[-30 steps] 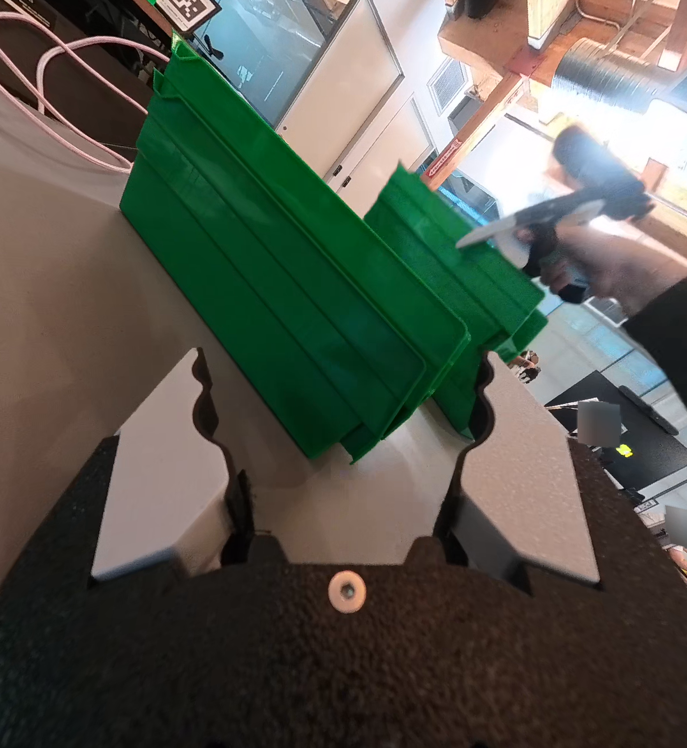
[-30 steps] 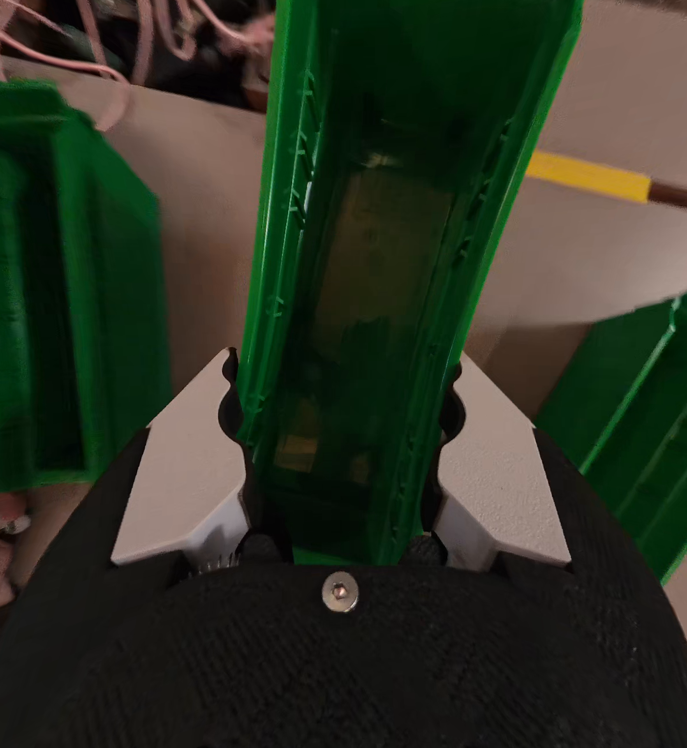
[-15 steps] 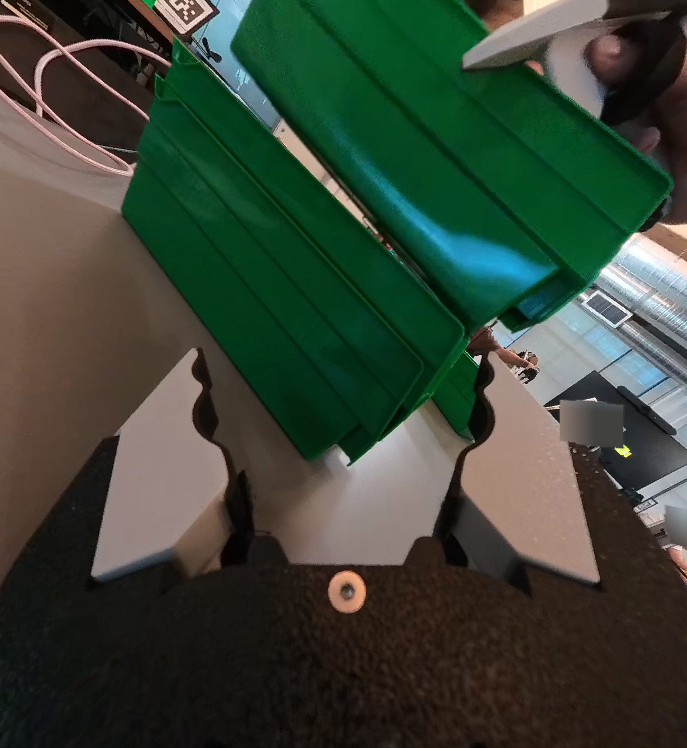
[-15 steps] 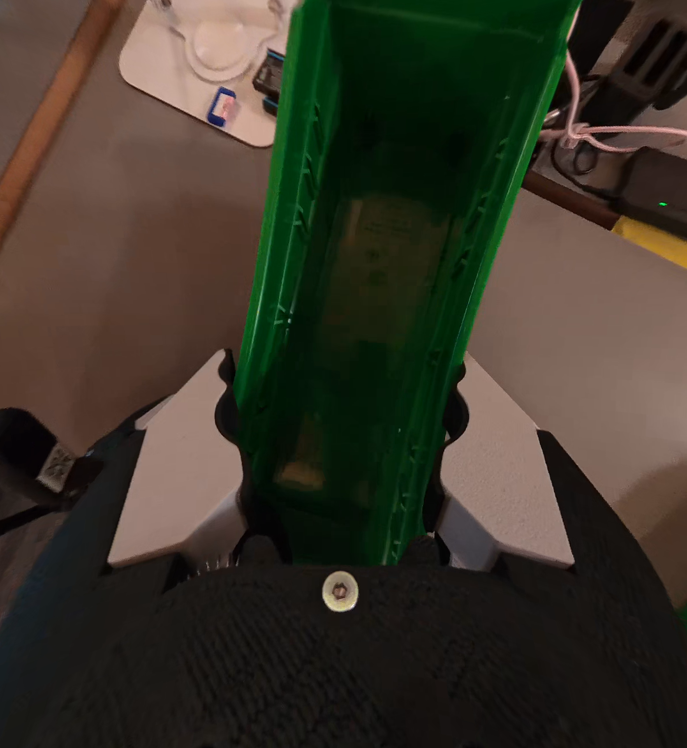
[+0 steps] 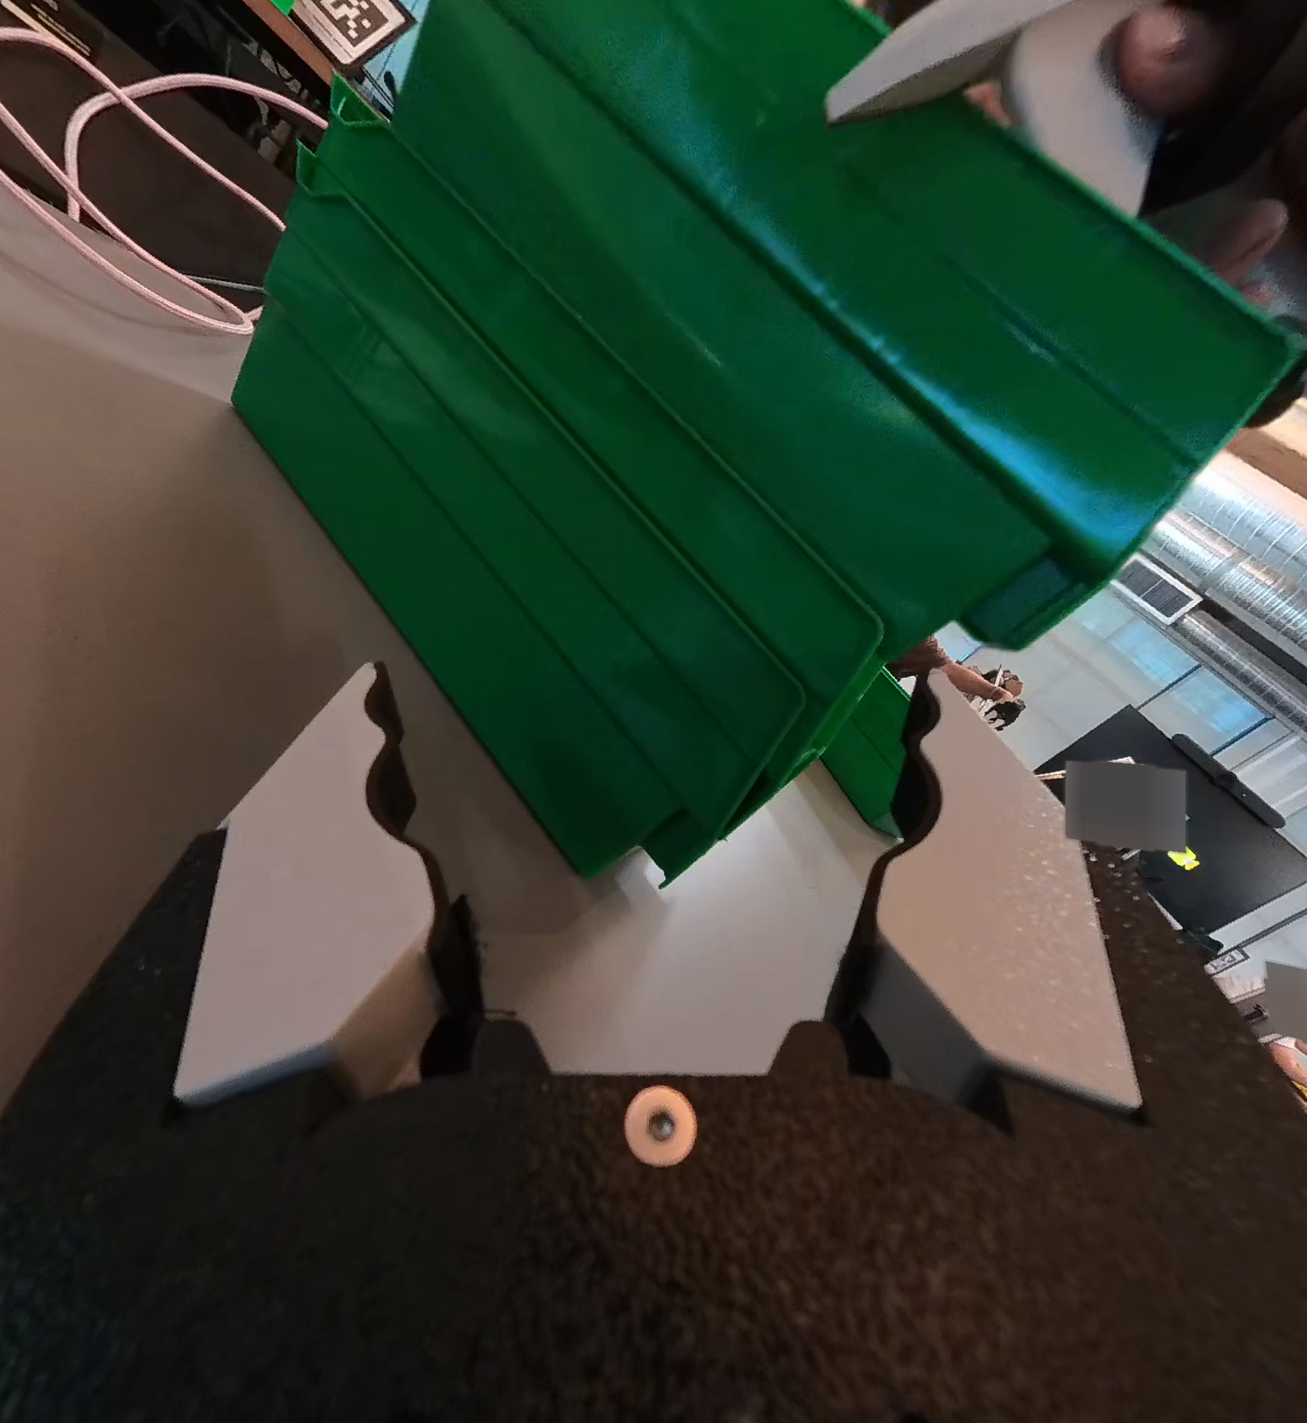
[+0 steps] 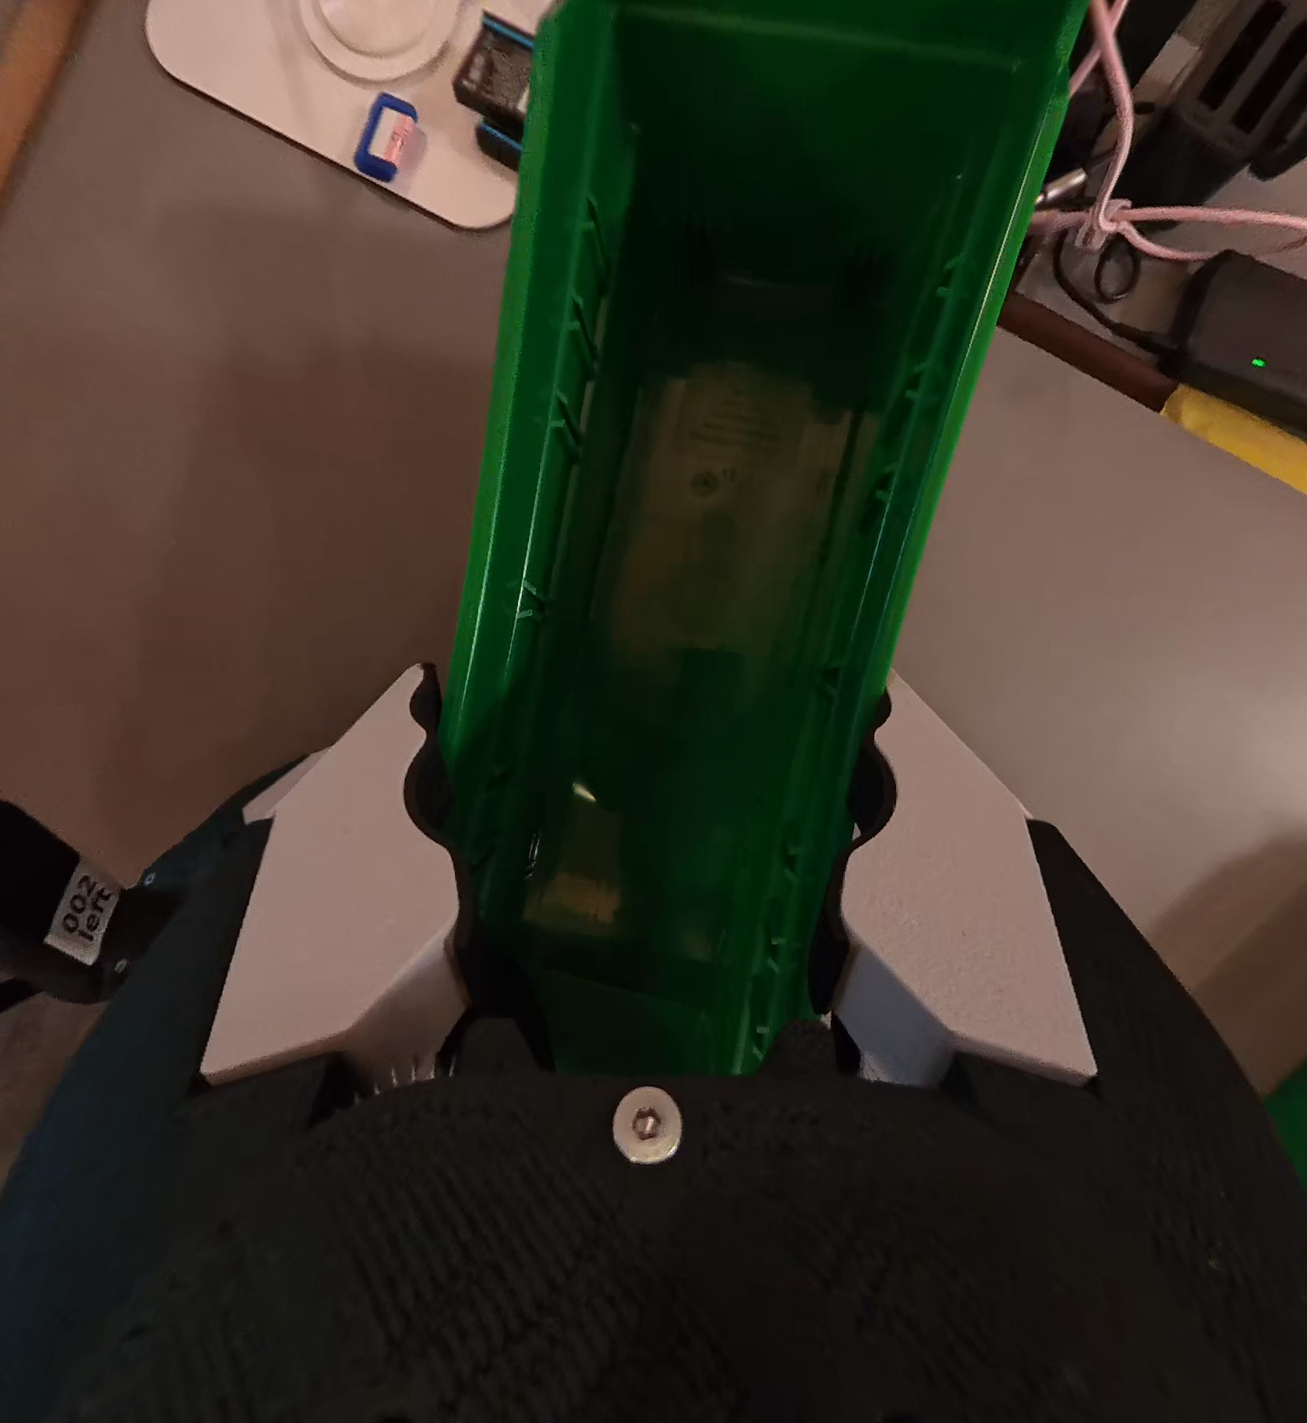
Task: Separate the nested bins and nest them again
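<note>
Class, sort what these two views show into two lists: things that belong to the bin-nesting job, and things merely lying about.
Belongs to the job:
- held green bin
- right gripper clamping it
- nested green bins on the table
- left gripper, open

Just lying about:
- pink cable
- white tray
- blue item
- black power brick

A pale grey-beige tabletop (image 5: 81, 585) carries a green bin (image 5: 481, 585) resting on it with a second green bin (image 5: 870, 758) just behind, a looping pink cable (image 5: 96, 192) at its far left, and a white mat (image 6: 312, 100) far off.
</note>
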`<state>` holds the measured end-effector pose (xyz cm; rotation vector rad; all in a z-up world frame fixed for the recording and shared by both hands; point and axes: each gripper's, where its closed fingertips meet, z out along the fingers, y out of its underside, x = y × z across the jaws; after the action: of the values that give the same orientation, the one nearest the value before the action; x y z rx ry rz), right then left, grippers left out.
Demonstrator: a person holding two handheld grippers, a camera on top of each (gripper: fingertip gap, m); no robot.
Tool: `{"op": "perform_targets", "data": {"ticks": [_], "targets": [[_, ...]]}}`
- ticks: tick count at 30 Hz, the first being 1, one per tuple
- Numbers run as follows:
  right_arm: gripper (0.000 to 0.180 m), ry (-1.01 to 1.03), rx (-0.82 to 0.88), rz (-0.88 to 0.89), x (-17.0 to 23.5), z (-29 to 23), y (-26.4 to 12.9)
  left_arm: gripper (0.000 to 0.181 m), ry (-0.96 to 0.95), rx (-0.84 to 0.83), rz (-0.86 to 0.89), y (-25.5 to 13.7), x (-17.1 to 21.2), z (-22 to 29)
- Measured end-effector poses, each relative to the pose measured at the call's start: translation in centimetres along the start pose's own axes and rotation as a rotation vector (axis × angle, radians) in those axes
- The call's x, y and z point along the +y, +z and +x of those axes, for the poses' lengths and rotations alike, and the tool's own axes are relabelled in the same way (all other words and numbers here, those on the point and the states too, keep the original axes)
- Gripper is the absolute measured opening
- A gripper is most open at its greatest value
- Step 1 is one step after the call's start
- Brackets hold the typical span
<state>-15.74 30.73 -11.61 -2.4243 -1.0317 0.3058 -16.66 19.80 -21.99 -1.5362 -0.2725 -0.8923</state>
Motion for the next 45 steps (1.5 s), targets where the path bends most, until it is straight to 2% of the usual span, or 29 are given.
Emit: {"op": "perform_targets", "data": {"ticks": [6, 9, 16, 20, 24, 27, 32, 35, 38, 40, 45], "targets": [[0.111, 0.056, -0.044, -0.018, 2.2, 0.4, 4.0, 0.127, 0.000, 0.000, 0.000, 0.0, 0.0, 0.0], [0.114, 0.087, -0.064, 0.030, 2.2, 0.5, 5.4, 0.127, 0.000, 0.000, 0.000, 0.0, 0.0, 0.0], [0.134, 0.016, -0.052, 0.072, 1.9, 1.2, 5.1, 0.127, 0.002, 0.002, 0.002, 0.0, 0.0, 0.1], [0.134, -0.091, 0.011, 0.190, -0.2, 3.8, 1.4, 0.127, 0.001, 0.005, 0.001, 0.0, 0.0, 0.1], [0.135, -0.101, 0.133, 0.243, -0.8, 11.2, -4.1, 0.127, 0.000, 0.004, 0.001, 0.0, 0.0, 0.1], [0.139, 0.003, 0.221, 0.218, 1.3, 19.6, -7.6, 0.127, 0.001, 0.002, 0.002, 0.0, 0.0, 0.0], [0.147, 0.280, 0.279, 0.103, 10.2, 33.0, -9.7, 0.127, 0.003, -0.005, 0.001, 0.0, 0.0, -0.1], [0.147, 0.417, 0.235, 0.069, 15.3, 37.2, -8.9, 0.127, 0.007, -0.013, -0.006, 0.1, 0.1, -0.1], [0.144, 0.465, 0.146, 0.100, 16.4, 37.1, -7.6, 0.126, 0.006, -0.017, -0.005, 0.2, 0.1, -0.2], [0.141, 0.407, 0.111, 0.107, 15.5, 35.3, -6.8, 0.126, 0.005, -0.015, -0.004, 0.1, 0.0, -0.2], [0.119, 0.184, -0.065, 0.122, 10.1, 25.2, -5.5, 0.126, 0.001, -0.007, 0.004, 0.1, -0.1, -0.1]]}}
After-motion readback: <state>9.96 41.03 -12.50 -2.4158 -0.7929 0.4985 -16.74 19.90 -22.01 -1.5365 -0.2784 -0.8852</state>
